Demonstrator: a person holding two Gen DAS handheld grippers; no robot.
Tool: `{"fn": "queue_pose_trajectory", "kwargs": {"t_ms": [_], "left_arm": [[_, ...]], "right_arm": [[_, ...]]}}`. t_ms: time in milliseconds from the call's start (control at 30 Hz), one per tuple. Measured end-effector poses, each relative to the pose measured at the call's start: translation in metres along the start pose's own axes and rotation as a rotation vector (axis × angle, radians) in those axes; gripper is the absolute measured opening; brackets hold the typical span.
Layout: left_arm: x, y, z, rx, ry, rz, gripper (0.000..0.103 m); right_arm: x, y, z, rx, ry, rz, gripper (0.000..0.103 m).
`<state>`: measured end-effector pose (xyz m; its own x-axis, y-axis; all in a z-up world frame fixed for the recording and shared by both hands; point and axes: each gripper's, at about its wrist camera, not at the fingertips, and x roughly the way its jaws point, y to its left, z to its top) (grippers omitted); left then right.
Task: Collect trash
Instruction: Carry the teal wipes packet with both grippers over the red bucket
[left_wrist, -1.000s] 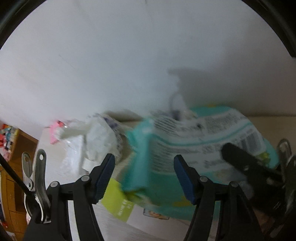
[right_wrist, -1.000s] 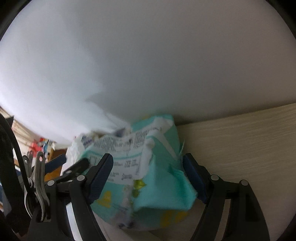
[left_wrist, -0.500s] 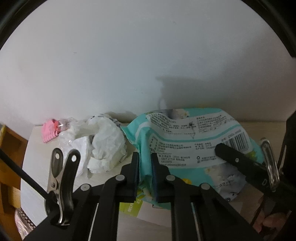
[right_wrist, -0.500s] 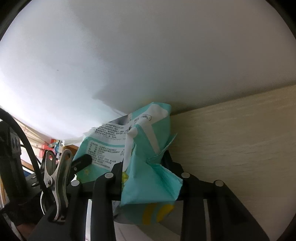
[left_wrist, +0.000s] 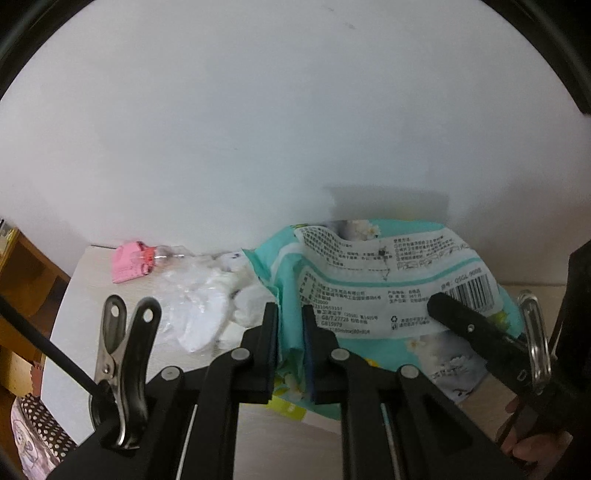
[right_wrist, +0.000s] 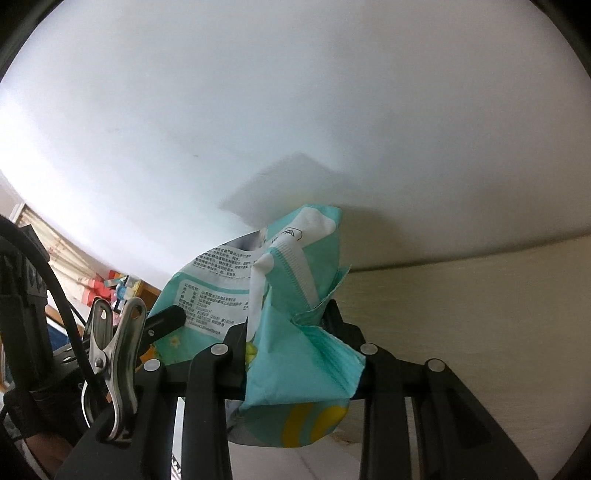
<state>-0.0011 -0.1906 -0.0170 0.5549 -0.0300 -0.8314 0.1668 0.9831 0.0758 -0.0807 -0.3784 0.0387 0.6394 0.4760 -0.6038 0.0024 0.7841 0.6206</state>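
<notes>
Left tongs (left_wrist: 290, 347) pinching left edge of teal wrapper bag (left_wrist: 388, 291), pads nearly together on a thin fold. Right tongs (right_wrist: 286, 332) clamped on bunched right end of same bag (right_wrist: 295, 354), wider gap, plastic crumpled between pads. Bag spanned between both tongs, printed label and barcode facing left camera; seems just above the desk (left_wrist: 258, 424), contact with it not clear. Steel clip (left_wrist: 122, 354) mounted on left tongs body, another (right_wrist: 114, 350) on right.

Pale wood-grain desk underneath, bare to the right in right view (right_wrist: 480, 314). Yellow-green paper scrap (left_wrist: 288, 406) lying flat below bag. Past that, heap of crumpled white tissues (left_wrist: 207, 306) left of bag, touching or just beside its edge. Further back, pink item (left_wrist: 129, 262) with clear plastic attached, near wall.

Plain white wall (left_wrist: 295, 129) directly behind desk, bag shadow on it. Far left: wooden shelving (left_wrist: 22, 280), blurred colourful items (right_wrist: 110, 288) in right view, polka-dot fabric (left_wrist: 40, 428) low beside desk edge.
</notes>
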Motion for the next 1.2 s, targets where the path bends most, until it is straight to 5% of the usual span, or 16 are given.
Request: {"fn": "queue_pose_trajectory", "kwargs": {"t_ms": [600,1200], "left_arm": [[-0.061,0.129,0.002,-0.101,-0.125,0.110,0.012],[-0.059,0.275,0.006,-0.187,-0.140,0.113,0.012]], "right_arm": [[0.031,0.120,0.012,-0.198,-0.035,0.075,0.032],[0.099,0.232,0.002,-0.304,-0.017,0.102,0.031]]}}
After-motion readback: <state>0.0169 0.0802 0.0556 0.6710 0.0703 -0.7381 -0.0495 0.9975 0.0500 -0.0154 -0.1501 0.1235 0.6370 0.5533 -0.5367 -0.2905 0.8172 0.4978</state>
